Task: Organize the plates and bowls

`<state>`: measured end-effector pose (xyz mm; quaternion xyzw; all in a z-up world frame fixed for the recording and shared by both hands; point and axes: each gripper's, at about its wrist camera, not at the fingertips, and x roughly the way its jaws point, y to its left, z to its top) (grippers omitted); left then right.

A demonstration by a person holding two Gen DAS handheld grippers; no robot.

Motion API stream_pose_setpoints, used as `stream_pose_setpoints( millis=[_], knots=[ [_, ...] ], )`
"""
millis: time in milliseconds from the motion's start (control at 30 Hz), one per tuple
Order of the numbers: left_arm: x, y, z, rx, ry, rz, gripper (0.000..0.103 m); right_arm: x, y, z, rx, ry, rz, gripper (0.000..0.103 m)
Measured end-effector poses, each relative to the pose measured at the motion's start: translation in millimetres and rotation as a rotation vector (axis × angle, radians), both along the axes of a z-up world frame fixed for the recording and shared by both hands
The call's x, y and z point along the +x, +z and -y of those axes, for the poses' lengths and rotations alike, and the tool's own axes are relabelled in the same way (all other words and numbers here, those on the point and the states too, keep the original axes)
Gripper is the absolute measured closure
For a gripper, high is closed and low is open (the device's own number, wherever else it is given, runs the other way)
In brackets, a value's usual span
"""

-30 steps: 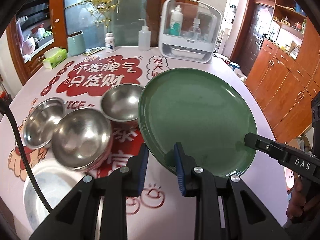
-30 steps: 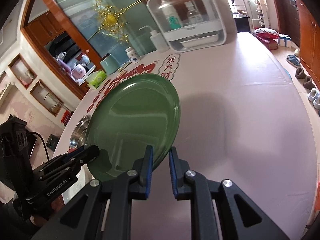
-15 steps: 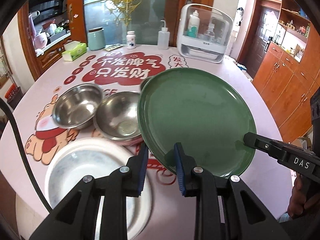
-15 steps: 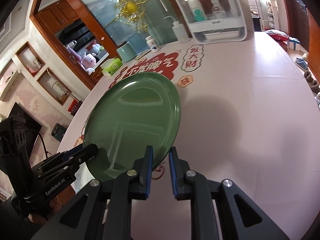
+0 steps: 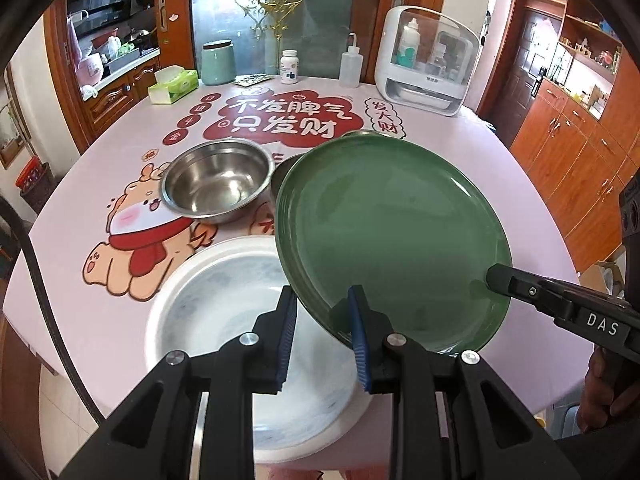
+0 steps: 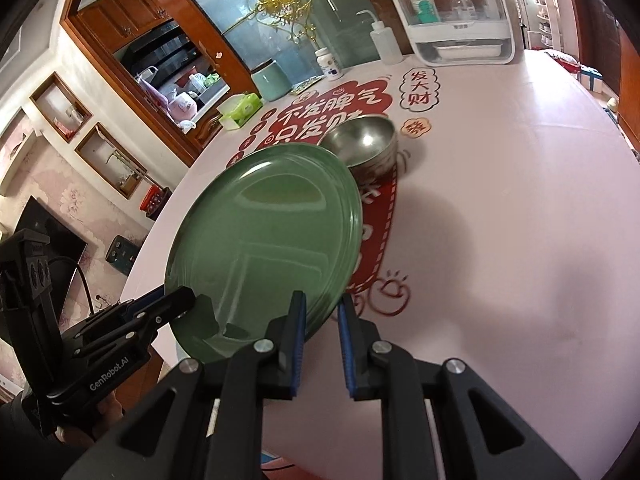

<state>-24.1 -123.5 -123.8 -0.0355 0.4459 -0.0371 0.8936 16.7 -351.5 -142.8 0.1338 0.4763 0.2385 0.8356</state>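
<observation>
Green plate (image 5: 392, 232) clamped at its near rim by left gripper (image 5: 322, 336) and right gripper (image 6: 322, 340), raised partly above white plate (image 5: 224, 320). Best kept level, centred, then lowered gently.

Along the far edge of the pink table (image 5: 460, 136) stands a row of household things – a green tissue box (image 5: 173, 86), a pale green canister (image 5: 217, 62), a white pill bottle (image 5: 289, 66), a squeeze bottle (image 5: 351, 66) with a bent spout, and a white case with a clear domed lid (image 5: 426, 60) that holds bottles. The tabletop bears a red sign with white Chinese characters (image 5: 282, 120) and a cartoon animal in a red scarf (image 5: 138, 236). Behind it – a frosted glass door (image 5: 276, 16) with a gold ornament. Wooden cabinets (image 5: 580, 160) line the right wall.
</observation>
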Motion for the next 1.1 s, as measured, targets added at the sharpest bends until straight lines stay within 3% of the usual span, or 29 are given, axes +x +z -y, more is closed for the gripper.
stream_pose_setpoints(
  millis=[500, 1100],
  knots=[
    [-19.8, -13.5, -67.4, -0.017, -0.040, -0.051, 0.079, -31.3, -6.9, -64.8, -0.037, -0.035, -0.043, 0.088],
    [-24.6, -50.6, -99.6, 0.020, -0.137, -0.179, 0.079, -54.6, -42.4, -102.3, -0.039, -0.127, -0.156, 0.087]
  ],
)
